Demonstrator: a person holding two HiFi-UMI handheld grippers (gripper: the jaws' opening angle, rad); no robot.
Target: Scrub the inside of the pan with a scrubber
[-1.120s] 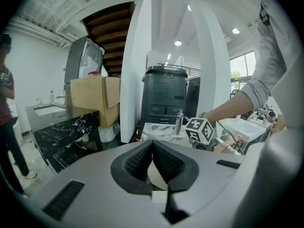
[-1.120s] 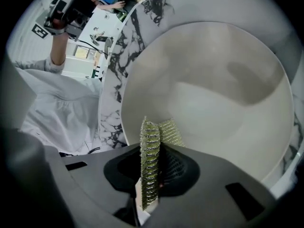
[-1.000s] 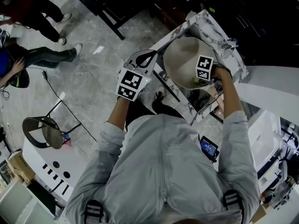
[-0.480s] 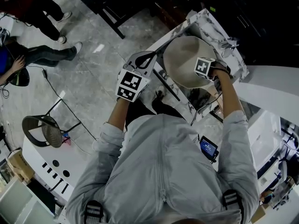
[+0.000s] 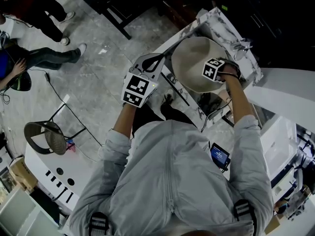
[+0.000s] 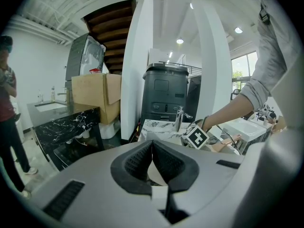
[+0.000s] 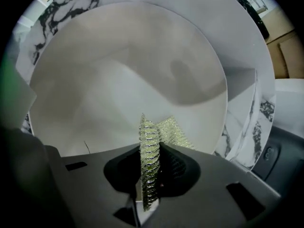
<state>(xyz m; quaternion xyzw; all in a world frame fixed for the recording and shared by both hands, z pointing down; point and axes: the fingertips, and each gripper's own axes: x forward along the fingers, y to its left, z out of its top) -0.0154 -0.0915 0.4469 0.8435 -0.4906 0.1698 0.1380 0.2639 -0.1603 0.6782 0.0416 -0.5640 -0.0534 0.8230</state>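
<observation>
A pale round pan sits tilted at the marble-patterned sink. My right gripper reaches down inside it, shut on a silvery-yellow mesh scrubber. The scrubber's tip lies against the pan's smooth inner wall, near its lower rim. My left gripper is at the pan's left side, its jaws shut on a pale piece that looks like the pan's handle. In the left gripper view the right gripper's marker cube shows beyond the shut left gripper.
A faucet stands on the marble counter, with a dark bin and a cardboard box behind. A wire chair and people's legs are on the floor at left. White units stand at right.
My right gripper has shifted slightly left and up inside the pan and turned a little with the scrubber. The left gripper and pan have barely moved.
</observation>
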